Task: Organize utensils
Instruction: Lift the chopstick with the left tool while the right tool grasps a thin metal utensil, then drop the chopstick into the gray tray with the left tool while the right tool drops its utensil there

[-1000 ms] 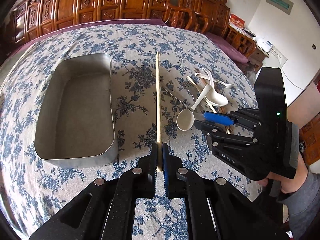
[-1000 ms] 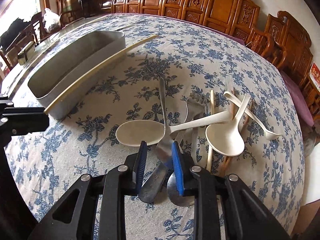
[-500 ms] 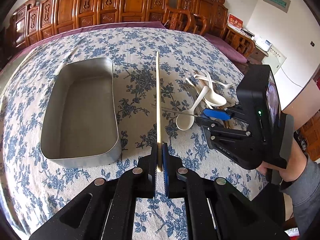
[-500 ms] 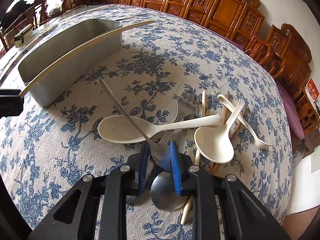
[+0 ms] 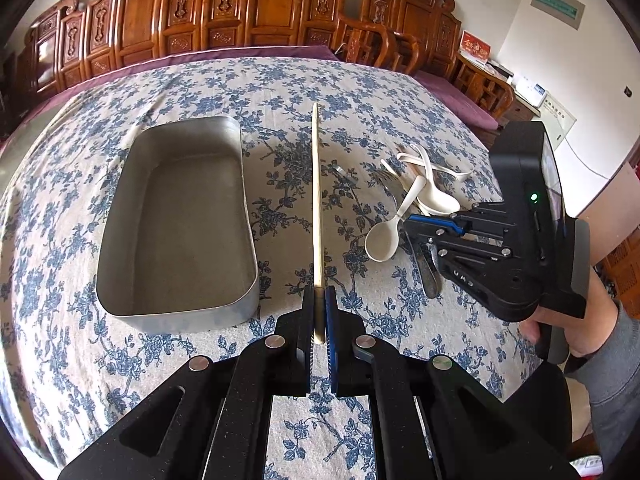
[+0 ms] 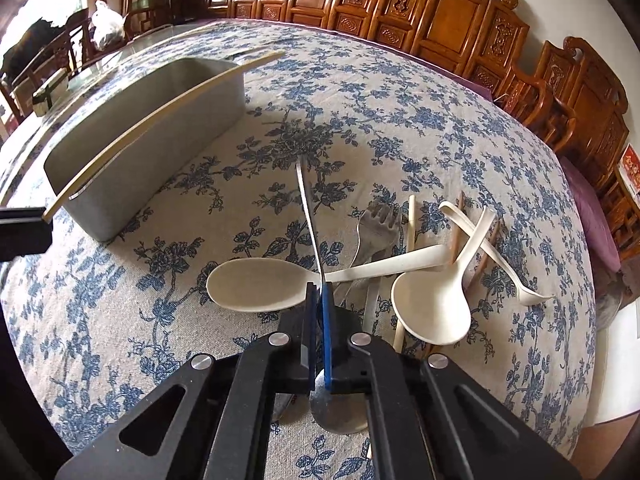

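Right gripper (image 6: 319,300) jaws, apart a second ago, now clenched on metal spoon (image 6: 310,216) at near edge of utensil pile (image 6: 432,256); handle lifted off tablecloth. Left gripper (image 5: 319,312) stays clamped on chopstick (image 5: 317,196), just right of empty metal tray (image 5: 176,312). Judgement: both pieces ready for transfer to tray.

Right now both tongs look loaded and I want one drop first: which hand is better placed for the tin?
Left. The left tongs hold the chopstick beside the empty tin; the right tongs have just shut on a metal utensil amid the pile.
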{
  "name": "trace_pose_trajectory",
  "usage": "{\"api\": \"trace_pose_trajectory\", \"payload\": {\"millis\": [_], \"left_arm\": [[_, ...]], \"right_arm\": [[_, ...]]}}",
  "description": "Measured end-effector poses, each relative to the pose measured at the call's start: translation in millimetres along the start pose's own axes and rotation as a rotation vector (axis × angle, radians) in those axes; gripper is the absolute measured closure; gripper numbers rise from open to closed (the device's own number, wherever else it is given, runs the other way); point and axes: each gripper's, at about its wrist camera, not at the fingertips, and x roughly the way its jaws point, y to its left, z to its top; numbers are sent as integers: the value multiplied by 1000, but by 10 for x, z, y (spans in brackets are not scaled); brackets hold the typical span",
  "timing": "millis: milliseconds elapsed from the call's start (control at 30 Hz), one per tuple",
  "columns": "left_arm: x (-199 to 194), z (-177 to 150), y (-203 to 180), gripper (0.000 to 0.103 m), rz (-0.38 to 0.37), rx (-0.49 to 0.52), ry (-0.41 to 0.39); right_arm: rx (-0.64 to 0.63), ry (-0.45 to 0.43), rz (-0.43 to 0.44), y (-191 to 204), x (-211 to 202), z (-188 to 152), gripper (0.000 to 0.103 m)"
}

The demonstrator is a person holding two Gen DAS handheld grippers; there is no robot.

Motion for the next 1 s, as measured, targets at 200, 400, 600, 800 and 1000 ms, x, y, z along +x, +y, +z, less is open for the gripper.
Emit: {"api": "trace_pose_trajectory", "payload": {"millis": [200,400,600,800,1000], "left_arm": [[-20,32,59,99,4,-4,-5],[-102,85,215,99,25,-16,-20],[-190,160,461,99,54,-42,-37],[-193,188,736,99,95,-69,-30],[-96,187,909,99,104,-81,14]], "right_arm": [[29,-12,29,4,-135,39,101],[55,-22,50,36,-226,74,101],[59,-38,65,117,-338,199,101],[65,-65,96,269,-469,367,101],[69,-95,127,438,-573,567,101]]}}
